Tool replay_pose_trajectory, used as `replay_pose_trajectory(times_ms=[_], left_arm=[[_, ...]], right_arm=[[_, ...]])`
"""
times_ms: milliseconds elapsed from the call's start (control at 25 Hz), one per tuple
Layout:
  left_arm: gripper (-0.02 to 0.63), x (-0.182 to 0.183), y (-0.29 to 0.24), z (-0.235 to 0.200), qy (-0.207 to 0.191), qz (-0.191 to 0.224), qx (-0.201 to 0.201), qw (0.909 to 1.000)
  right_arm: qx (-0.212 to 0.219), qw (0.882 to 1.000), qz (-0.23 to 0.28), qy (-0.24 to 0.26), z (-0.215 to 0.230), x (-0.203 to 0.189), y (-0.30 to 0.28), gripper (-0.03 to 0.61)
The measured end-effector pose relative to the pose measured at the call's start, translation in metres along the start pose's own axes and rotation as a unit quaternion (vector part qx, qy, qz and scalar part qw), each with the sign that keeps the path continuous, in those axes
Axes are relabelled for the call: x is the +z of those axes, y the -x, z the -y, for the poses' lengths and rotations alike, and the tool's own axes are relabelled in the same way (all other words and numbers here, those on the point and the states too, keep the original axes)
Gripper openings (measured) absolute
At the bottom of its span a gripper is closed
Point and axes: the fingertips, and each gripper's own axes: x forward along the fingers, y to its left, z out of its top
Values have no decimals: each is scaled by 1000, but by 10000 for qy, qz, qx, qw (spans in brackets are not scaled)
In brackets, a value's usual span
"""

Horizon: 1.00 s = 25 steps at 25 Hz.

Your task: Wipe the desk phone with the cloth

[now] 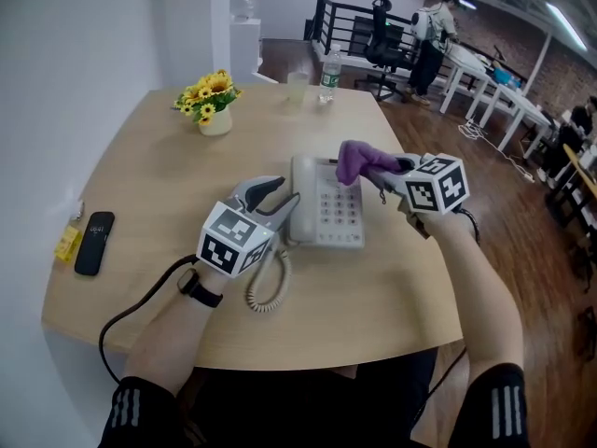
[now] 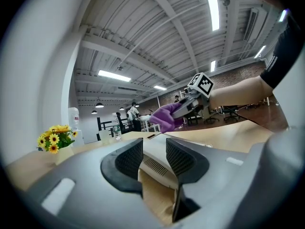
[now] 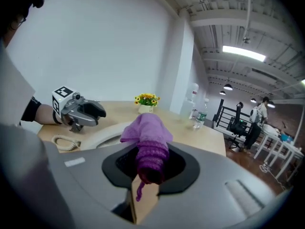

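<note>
A white desk phone [image 1: 332, 211] sits mid-table, its coiled cord [image 1: 266, 292] trailing toward me. My left gripper [image 1: 284, 196] is at the phone's left side, its jaws closed on the white handset [image 2: 153, 162], which fills the gap between the pads. My right gripper [image 1: 378, 171] is shut on a bunched purple cloth [image 1: 356, 160] and hangs over the phone's far right corner. In the right gripper view the cloth [image 3: 147, 135] bulges out past the jaws, and the left gripper [image 3: 90, 111] shows beyond it. Whether the cloth touches the phone cannot be told.
A pot of yellow flowers [image 1: 213, 103] stands at the far left of the wooden table [image 1: 392, 306]. A cup [image 1: 297, 86] and a water bottle [image 1: 328, 75] stand at the far edge. A black handheld device [image 1: 94, 242] and a yellow item [image 1: 67, 242] lie at the left edge.
</note>
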Motion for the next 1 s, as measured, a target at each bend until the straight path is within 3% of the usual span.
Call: replay_pose_trajectory(times_ms=[280,520,1000], left_arm=[[146,2,0,0,-10,32,-2,10000],[146,5,2,-2,8,67,18,10000],[146,4,1,-1,-13,49,23,10000]], right_arm=[[124,9930,-639,990,-8,3,-76,83],[592,9921,-733,827,-25,-12,-85,83],[1451,9831,-507,991,-108,-57,-27,83]])
